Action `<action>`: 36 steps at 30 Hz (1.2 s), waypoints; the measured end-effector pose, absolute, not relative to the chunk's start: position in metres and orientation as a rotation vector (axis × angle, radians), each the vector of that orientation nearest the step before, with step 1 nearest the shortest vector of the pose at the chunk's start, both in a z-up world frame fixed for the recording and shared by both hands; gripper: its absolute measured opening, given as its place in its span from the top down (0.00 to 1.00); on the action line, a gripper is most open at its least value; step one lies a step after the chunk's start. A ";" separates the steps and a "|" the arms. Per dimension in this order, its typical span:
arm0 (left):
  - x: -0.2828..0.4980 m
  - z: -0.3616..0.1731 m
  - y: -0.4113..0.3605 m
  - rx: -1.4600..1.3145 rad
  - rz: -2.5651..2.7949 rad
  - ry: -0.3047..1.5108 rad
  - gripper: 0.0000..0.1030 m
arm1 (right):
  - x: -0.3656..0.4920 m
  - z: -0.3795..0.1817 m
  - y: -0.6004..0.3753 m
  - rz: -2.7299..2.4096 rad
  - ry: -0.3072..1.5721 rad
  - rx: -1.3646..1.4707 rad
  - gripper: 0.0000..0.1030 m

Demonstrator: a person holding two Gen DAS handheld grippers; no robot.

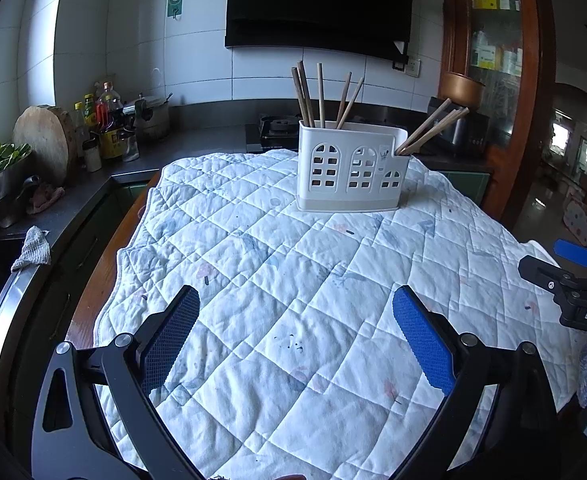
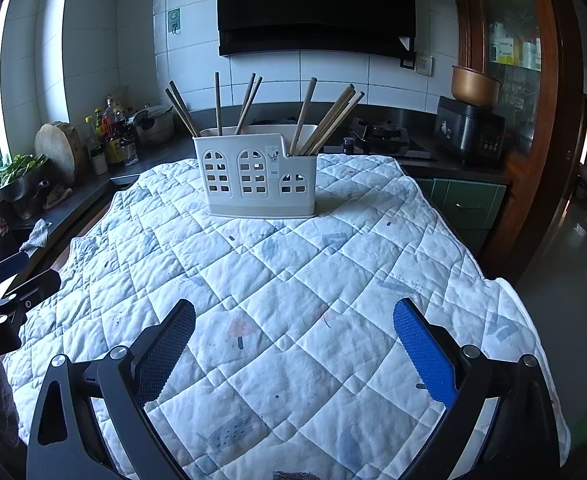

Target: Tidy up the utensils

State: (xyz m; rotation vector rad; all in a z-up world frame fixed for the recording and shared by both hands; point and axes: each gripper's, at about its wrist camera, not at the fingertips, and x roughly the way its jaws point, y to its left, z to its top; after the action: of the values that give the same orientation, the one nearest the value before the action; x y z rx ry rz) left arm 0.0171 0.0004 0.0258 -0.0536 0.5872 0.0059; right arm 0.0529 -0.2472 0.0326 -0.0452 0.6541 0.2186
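looking ahead along both sets of fingers, i see the white plastic utensil holder with arched window cut-outs (image 1: 351,168) standing upright toward the far end of the quilted white table cover (image 1: 293,280), well apart from both tools. the wooden chopsticks (image 1: 321,96) all stand in it, long axes near vertical, with one bunch leaning out to the right from the low end compartment (image 2: 329,120). my left gripper (image 1: 295,336) has its blue pads spread wide with nothing between them, and my right gripper (image 2: 293,344) is the same (empty, wide). the holder lies ahead and a little right of the left tool, a little left of the right one, neither clearly nearer. i judge nothing loose remains on the cloth; open quilt between gives free room, and the cover's edges fall away on both sides
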 end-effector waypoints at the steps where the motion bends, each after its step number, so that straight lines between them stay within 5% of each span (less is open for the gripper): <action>1: 0.017 0.025 0.000 -0.055 0.005 0.589 0.06 | 0.053 0.032 -0.247 0.219 0.656 -0.047 0.07; 36: 0.018 0.018 -0.003 -0.045 -0.012 0.621 0.06 | 0.054 0.027 -0.245 0.241 0.677 -0.044 0.07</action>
State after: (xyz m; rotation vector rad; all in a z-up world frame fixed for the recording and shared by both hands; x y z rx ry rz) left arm 0.0180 -0.0030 0.0178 -0.0455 0.6211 -0.0117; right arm 0.0540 -0.2451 0.0272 -0.0439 0.6772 0.2408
